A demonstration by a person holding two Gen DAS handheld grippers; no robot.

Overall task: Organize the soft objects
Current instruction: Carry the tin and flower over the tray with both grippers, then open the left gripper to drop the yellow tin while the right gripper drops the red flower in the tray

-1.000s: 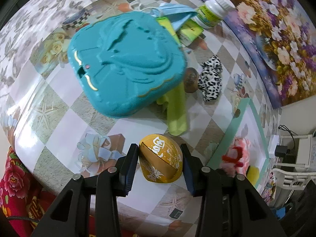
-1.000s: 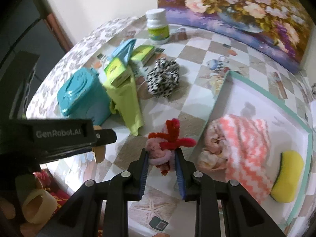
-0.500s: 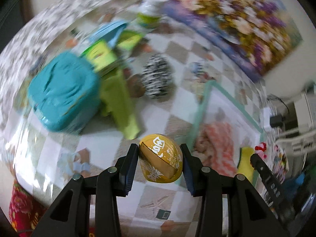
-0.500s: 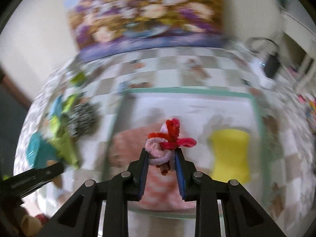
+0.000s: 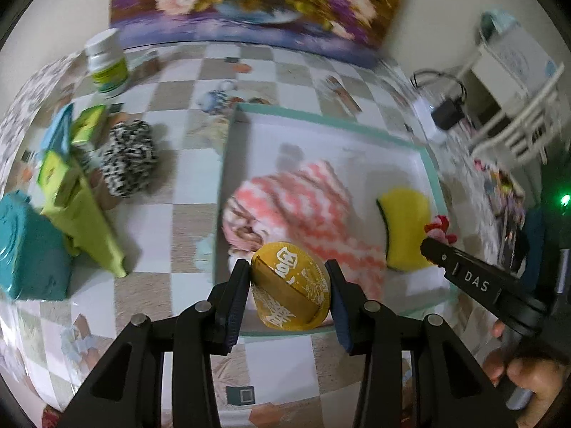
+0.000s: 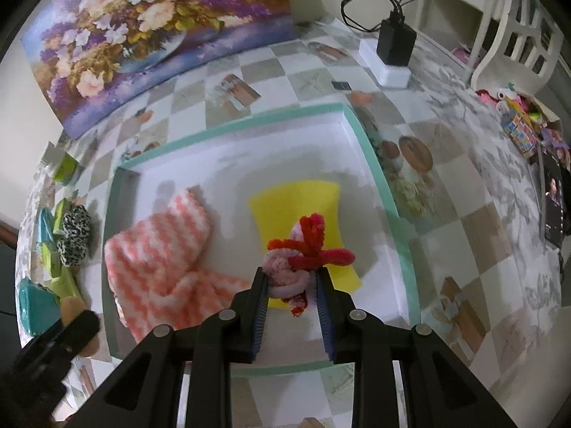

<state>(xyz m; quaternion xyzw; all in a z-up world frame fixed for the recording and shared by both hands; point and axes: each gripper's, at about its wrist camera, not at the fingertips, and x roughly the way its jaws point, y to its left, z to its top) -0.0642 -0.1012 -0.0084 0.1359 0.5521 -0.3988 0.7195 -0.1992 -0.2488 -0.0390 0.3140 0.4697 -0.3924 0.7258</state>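
Observation:
My left gripper (image 5: 289, 289) is shut on a round yellow pouch with white characters (image 5: 289, 292), held above the near edge of the teal-rimmed white tray (image 5: 330, 119). My right gripper (image 6: 291, 290) is shut on a pink and red fuzzy tie (image 6: 303, 253), held over the yellow sponge (image 6: 296, 203) in the tray (image 6: 232, 125). A pink-and-white zigzag cloth (image 6: 160, 256) lies in the tray's left part; it also shows in the left wrist view (image 5: 303, 199). A black-and-white spotted scrunchie (image 5: 130, 158) lies on the table left of the tray.
A teal case (image 5: 25, 249), a lime green cloth (image 5: 89, 228), green boxes (image 5: 67, 157) and a white bottle (image 5: 107, 64) stand at the left. A flower painting (image 6: 153, 32) leans at the back. A charger on a white block (image 6: 392, 50) sits at the back right.
Both grippers have swung to the right from the left side of the table to above the tray, each still holding its object.

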